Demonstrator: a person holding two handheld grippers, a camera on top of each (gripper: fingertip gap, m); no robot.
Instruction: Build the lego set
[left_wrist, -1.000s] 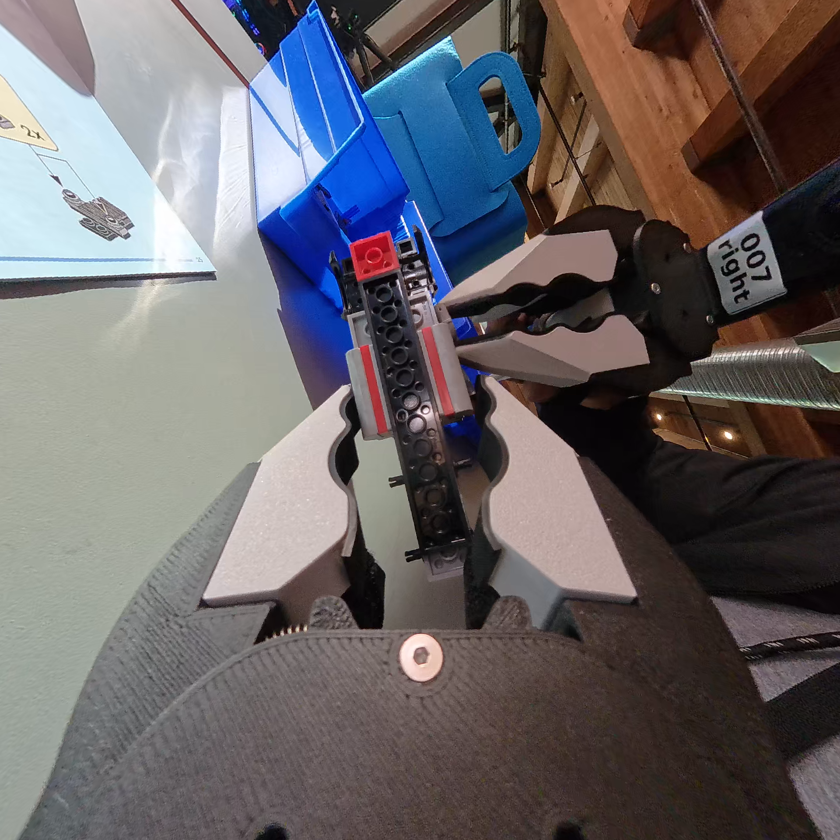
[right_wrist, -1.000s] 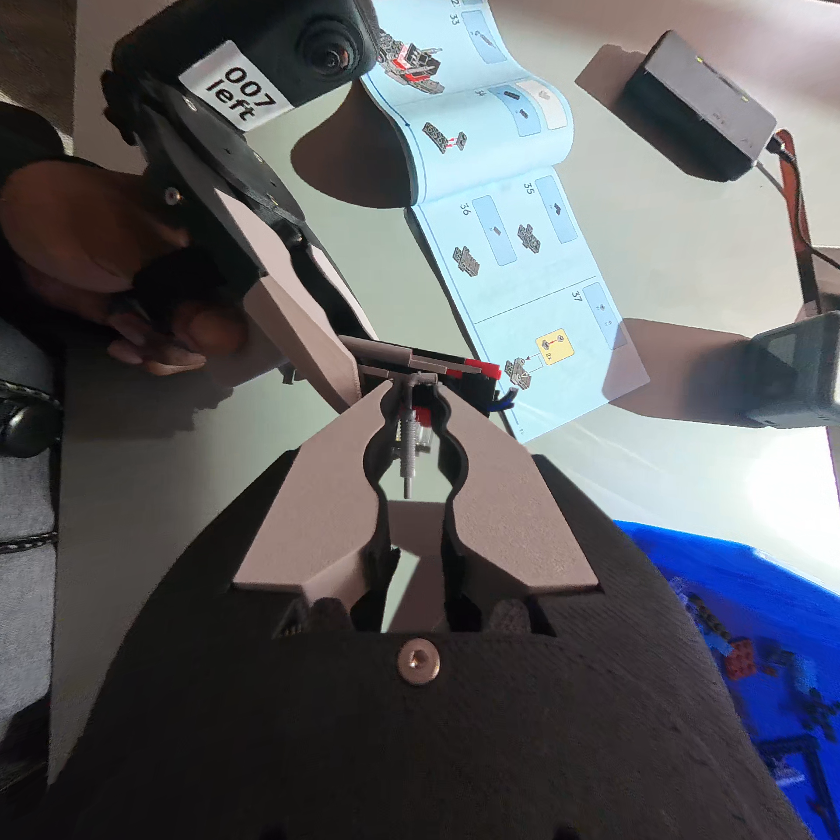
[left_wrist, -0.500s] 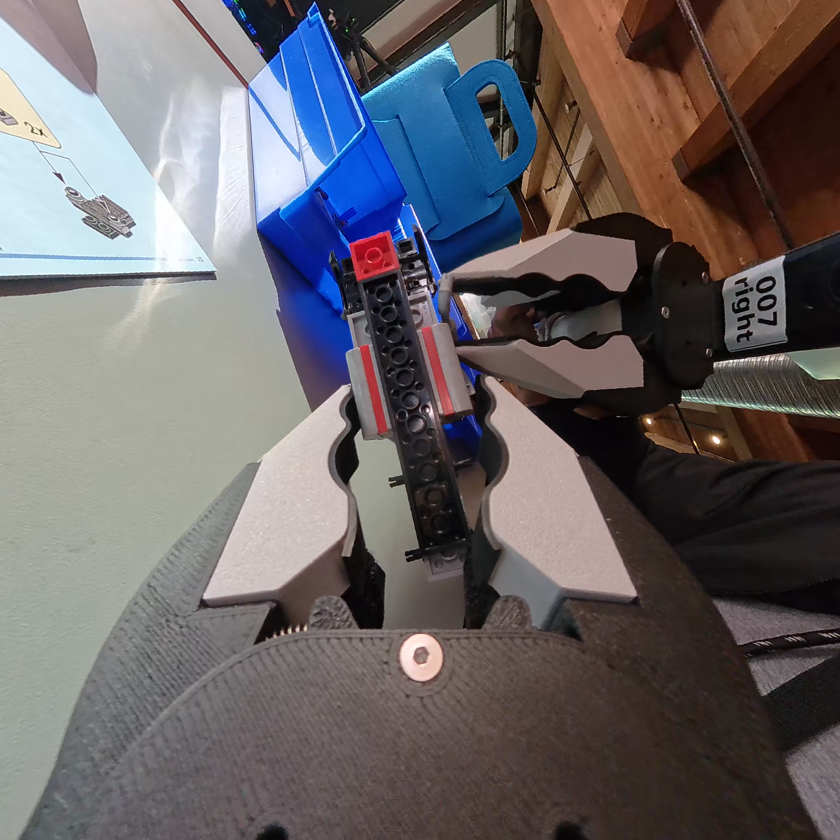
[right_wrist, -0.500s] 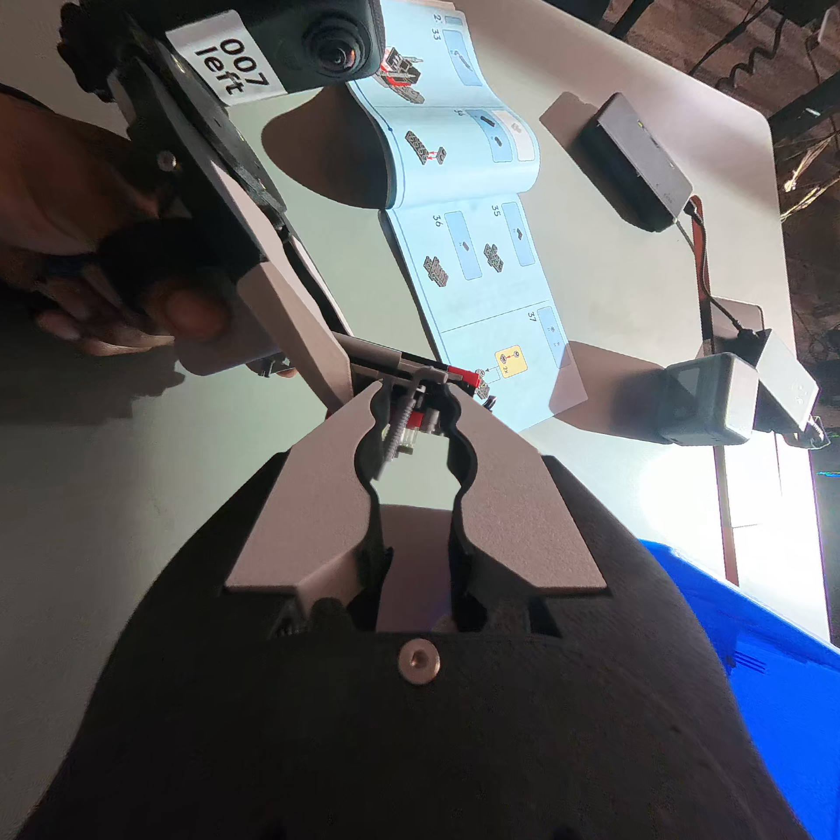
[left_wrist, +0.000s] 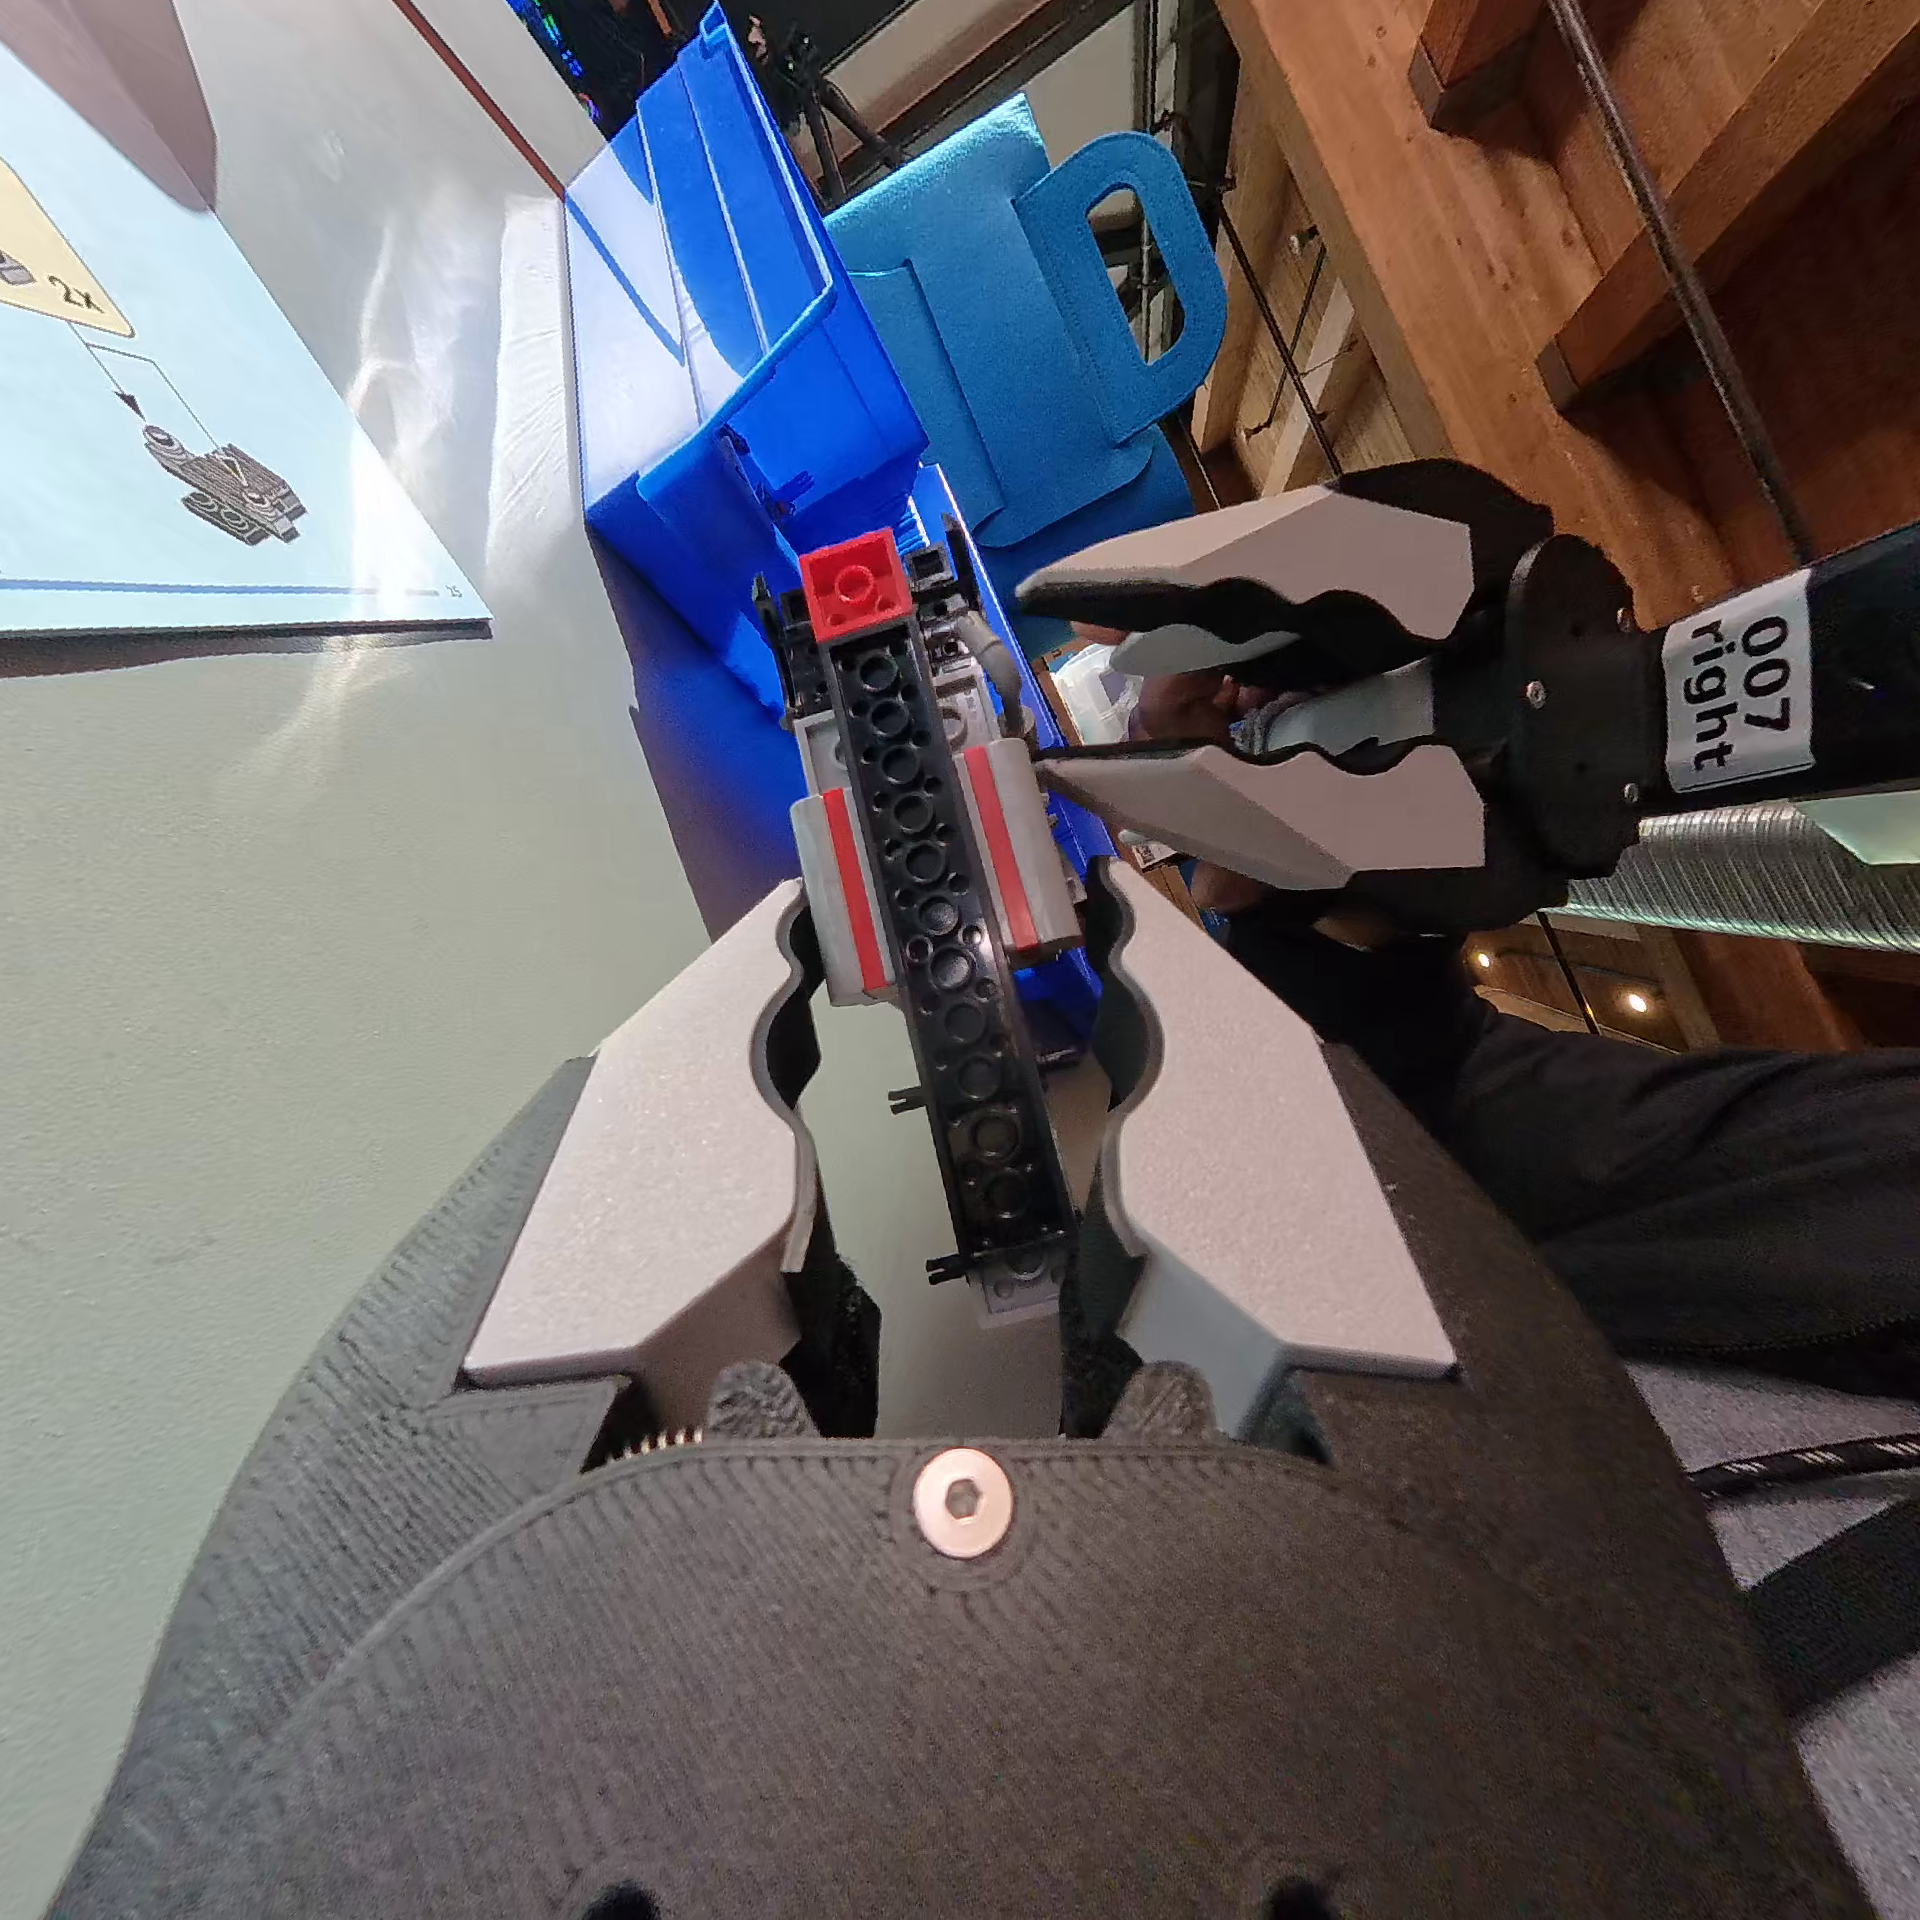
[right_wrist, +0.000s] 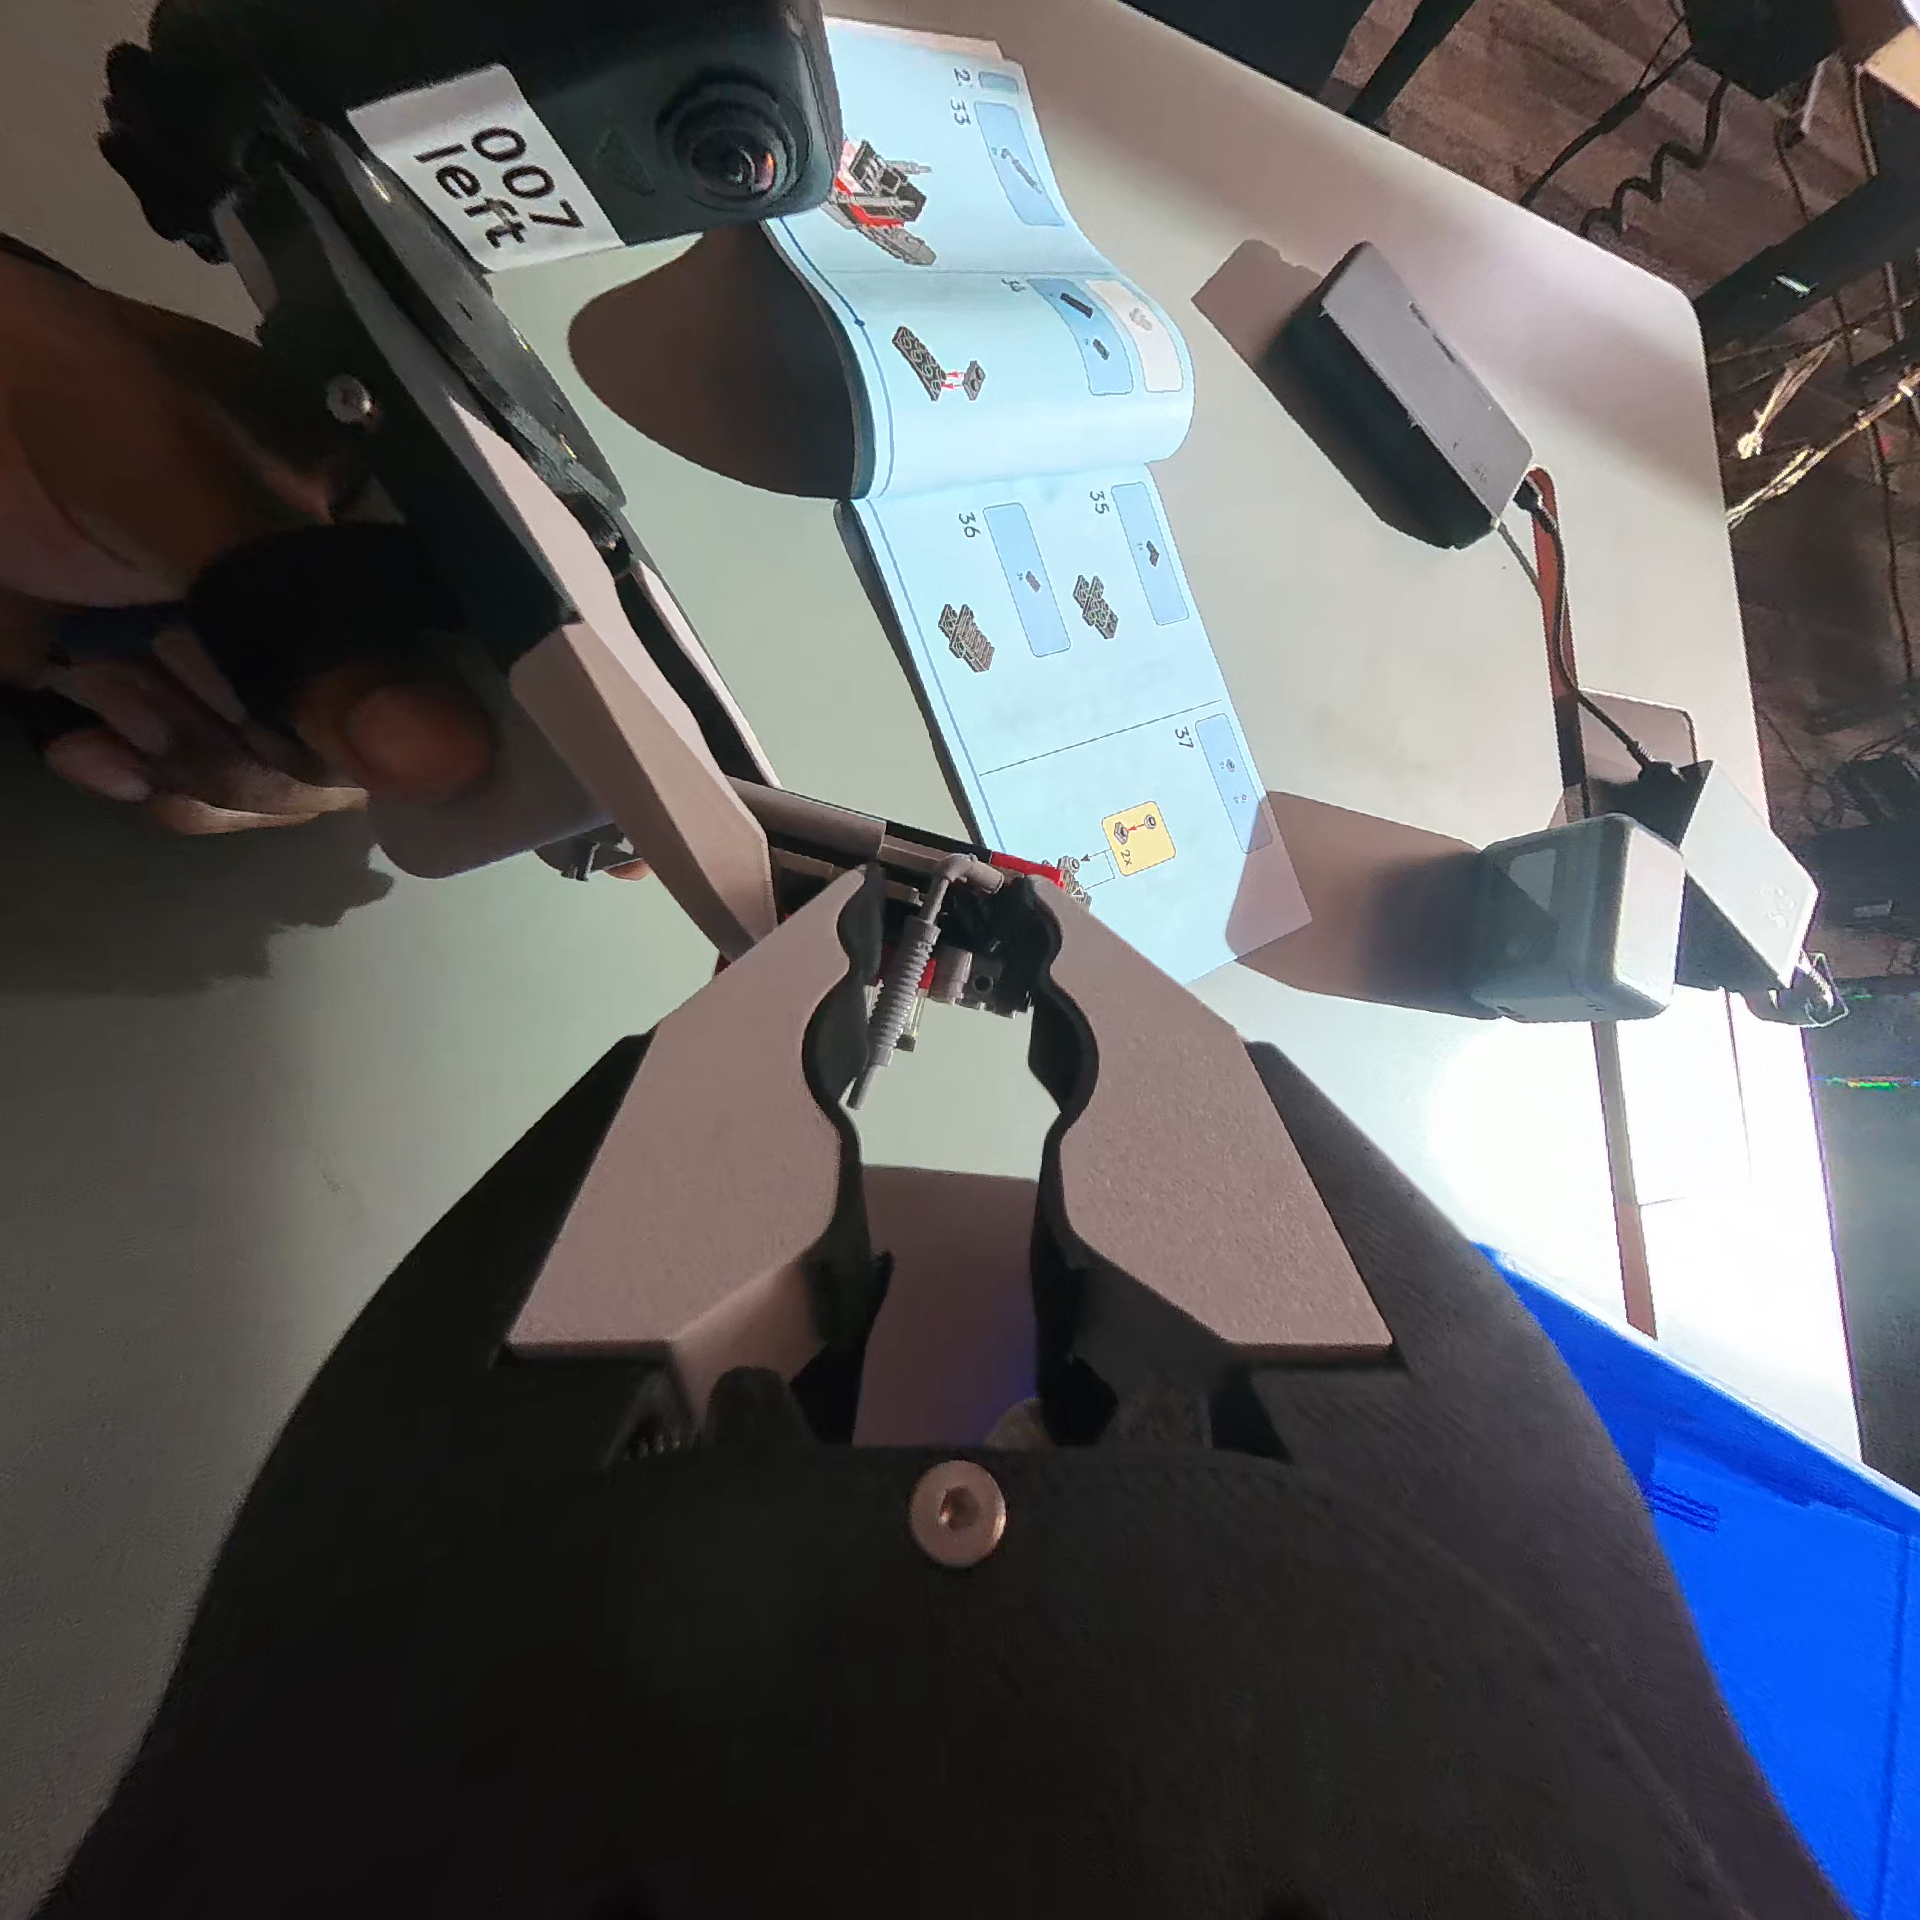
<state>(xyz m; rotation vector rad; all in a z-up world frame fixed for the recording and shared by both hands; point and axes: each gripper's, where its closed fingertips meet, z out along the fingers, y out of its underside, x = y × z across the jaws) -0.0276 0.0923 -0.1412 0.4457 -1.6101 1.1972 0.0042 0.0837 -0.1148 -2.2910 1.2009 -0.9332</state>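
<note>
Jaws of left gripper (left_wrist: 951, 940) clamp the lego model (left_wrist: 925, 883) (right gripper (left_wrist: 1029, 681) gapes beside it)

- Left gripper (left_wrist: 951, 914) — a black ribbed printed body with a silver hex screw (left_wrist: 961, 1502) at its middle.
- Its fingers (left_wrist: 665, 1174) are pale grey wedges with wavy black inner edges.
- Right gripper (left_wrist: 1029, 686) has the same grey fingers, a round black mount and a white label.
- A dark sleeve (left_wrist: 1662, 1195) — the person's — shows beside a black braided cable (left_wrist: 1808, 1460).
</note>
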